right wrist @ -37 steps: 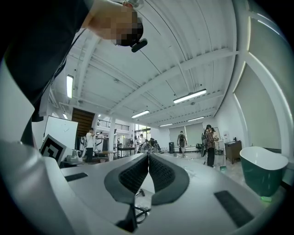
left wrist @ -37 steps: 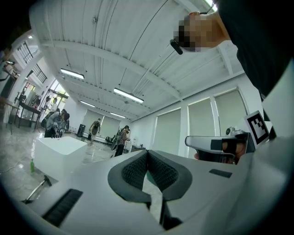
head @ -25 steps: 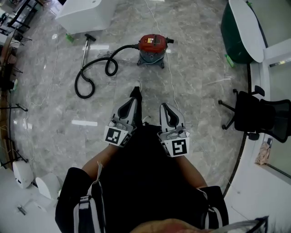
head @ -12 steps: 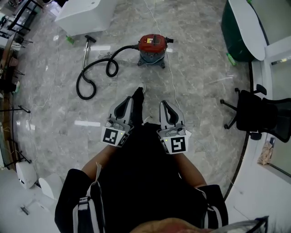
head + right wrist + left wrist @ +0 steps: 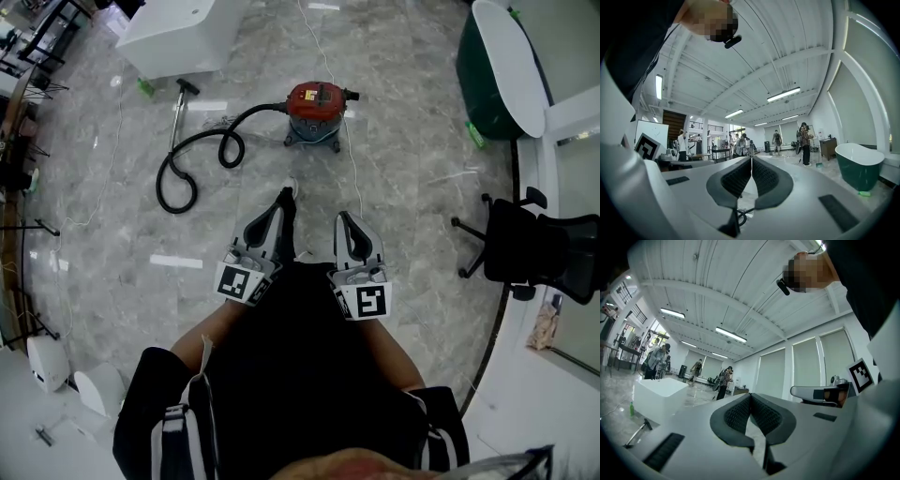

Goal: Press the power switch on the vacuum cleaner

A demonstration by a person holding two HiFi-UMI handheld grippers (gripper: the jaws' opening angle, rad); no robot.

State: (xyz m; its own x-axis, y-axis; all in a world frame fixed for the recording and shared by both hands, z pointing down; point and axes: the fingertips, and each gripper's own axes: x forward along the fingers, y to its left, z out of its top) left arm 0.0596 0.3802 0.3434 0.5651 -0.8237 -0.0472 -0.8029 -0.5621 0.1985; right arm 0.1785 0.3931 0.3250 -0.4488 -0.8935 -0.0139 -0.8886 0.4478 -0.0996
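The red vacuum cleaner (image 5: 317, 98) stands on the grey marble floor ahead of me, with its black hose (image 5: 192, 159) curling left to a metal wand (image 5: 175, 108). My left gripper (image 5: 274, 212) and right gripper (image 5: 346, 222) are held side by side at waist height, well short of the vacuum and touching nothing. In the left gripper view the left gripper (image 5: 750, 395) has its ribbed pads pressed together. The right gripper (image 5: 751, 158) is shut the same way in its own view. Both point above the floor, so neither gripper view shows the vacuum body.
A white cord (image 5: 352, 159) runs across the floor past the vacuum. A white block (image 5: 178, 33) stands at the back left, a dark green bathtub (image 5: 502, 66) at the back right, a black office chair (image 5: 539, 248) to the right. Several people stand far off.
Both grippers stay shut and side by side; they rose a little in the head view, then came back down. The vacuum has hardly shifted in the picture.
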